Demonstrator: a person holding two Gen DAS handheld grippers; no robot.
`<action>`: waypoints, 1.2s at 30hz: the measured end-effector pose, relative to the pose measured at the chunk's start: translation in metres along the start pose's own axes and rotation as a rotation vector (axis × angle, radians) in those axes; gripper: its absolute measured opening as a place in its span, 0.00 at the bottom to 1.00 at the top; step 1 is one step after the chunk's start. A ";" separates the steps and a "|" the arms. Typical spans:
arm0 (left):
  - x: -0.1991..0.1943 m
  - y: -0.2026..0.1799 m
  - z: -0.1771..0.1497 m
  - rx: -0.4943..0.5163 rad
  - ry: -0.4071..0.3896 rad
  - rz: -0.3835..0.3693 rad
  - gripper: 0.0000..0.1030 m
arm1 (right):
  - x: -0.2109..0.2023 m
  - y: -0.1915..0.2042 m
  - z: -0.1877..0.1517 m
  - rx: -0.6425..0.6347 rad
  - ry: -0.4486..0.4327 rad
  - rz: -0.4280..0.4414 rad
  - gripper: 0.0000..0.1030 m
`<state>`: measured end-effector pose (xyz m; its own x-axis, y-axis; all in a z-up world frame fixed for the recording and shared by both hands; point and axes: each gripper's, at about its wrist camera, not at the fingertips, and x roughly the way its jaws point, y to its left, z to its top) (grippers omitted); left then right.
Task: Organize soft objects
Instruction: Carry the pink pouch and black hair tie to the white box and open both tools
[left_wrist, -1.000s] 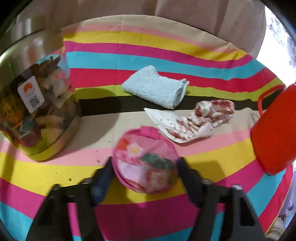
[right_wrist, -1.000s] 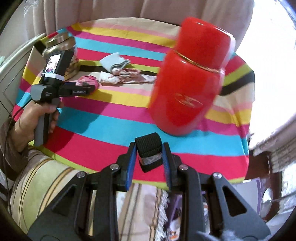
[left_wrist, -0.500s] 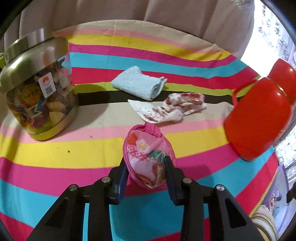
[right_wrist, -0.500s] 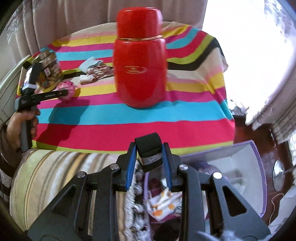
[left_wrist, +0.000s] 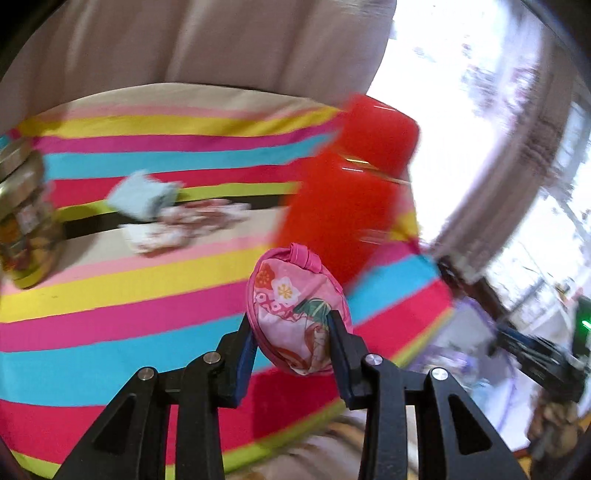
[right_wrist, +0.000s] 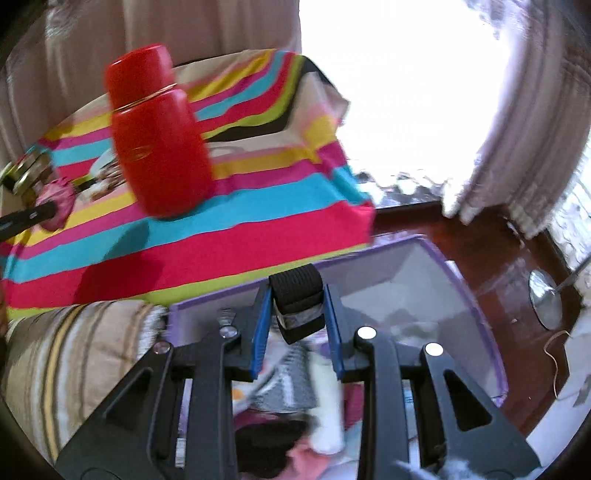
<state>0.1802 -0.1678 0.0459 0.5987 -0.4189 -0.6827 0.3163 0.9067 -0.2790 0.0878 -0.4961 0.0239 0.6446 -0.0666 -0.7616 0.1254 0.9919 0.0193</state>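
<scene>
My left gripper (left_wrist: 293, 328) is shut on a pink flowered pouch (left_wrist: 295, 314) and holds it in the air above the striped tablecloth (left_wrist: 110, 295); the pouch also shows in the right wrist view (right_wrist: 57, 201). My right gripper (right_wrist: 297, 314) is shut on a black rolled strap (right_wrist: 297, 295) and holds it over a purple-rimmed box (right_wrist: 424, 280) beside the table. Several soft items (right_wrist: 325, 398) lie in the box. A light blue folded cloth (left_wrist: 142, 197) and a red-and-white patterned cloth (left_wrist: 184, 223) lie on the table.
A tall red flask (left_wrist: 343, 199) stands near the table's right edge and shows in the right wrist view (right_wrist: 155, 144). A gold-lidded jar of snacks (left_wrist: 26, 221) stands at the left. A striped cushion (right_wrist: 74, 350) lies below the table edge. Curtains hang behind.
My left gripper closed on the pink pouch, lifted it off the table and swung right. My right gripper carried the black strap from the table to above the purple box.
</scene>
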 end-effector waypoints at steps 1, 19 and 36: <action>0.001 -0.012 -0.001 0.011 0.006 -0.023 0.37 | -0.001 -0.007 0.000 0.007 -0.006 -0.015 0.31; 0.059 -0.194 -0.022 0.269 0.170 -0.275 0.38 | 0.001 -0.087 -0.001 0.135 -0.041 -0.136 0.32; 0.068 -0.217 -0.027 0.281 0.198 -0.312 0.62 | 0.000 -0.092 -0.004 0.129 -0.032 -0.155 0.66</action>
<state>0.1323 -0.3915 0.0415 0.3000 -0.6276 -0.7184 0.6627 0.6788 -0.3163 0.0733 -0.5867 0.0189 0.6335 -0.2226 -0.7410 0.3187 0.9478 -0.0122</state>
